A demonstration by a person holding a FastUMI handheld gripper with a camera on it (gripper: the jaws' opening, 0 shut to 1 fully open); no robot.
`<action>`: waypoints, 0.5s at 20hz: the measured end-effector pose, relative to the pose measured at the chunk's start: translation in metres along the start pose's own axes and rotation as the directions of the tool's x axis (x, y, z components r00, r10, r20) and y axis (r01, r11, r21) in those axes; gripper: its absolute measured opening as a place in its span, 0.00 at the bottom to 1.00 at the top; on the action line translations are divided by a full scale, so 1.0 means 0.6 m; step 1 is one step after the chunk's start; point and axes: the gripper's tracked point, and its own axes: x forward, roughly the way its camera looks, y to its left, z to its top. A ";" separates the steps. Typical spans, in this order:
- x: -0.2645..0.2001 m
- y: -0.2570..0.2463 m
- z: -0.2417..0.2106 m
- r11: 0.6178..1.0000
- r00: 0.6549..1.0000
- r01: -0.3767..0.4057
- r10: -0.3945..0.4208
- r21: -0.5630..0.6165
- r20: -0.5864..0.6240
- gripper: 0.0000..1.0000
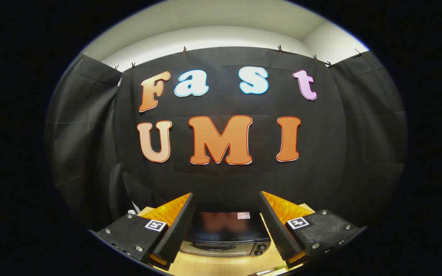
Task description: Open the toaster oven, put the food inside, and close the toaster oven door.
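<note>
Gripper (226,214) fingers stand spread wide apart, with nothing between the pads and nothing touching either one. You are holding it high, above the table and level with the booth's back wall, so the two fingers frame the things below rather than reach them.

In the gap between your fingers, and lower than them, sits the black-topped toaster oven with a silver front (226,239). Its glossy dark top faces up at you and carries a small pale sticker (243,215) near its back edge. The silver front panel shows a long horizontal handle (213,248) along the door, and the door looks closed against the body. Two dark round knobs (260,249) sit at the front's right end, just inside your right finger.

The oven stands on a light wooden table (221,266), whose bare grain shows in front of the oven and past both fingers. At the table's near edge, by your right finger, a sliver of something green and something pale (272,271) peeks in, too little of it to tell what it is.

Behind the oven hangs the black cloth wall (90,145), clipped along its top, with a pale ceiling (221,23) above.
</note>
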 end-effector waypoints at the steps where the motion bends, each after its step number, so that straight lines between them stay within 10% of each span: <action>1: -0.005 -0.001 -0.001 1.000 1.000 0.013 -0.013 0.005 0.001 0.98; 10: -0.032 -0.037 -0.008 0.996 0.996 0.085 -0.085 -0.017 0.016 0.98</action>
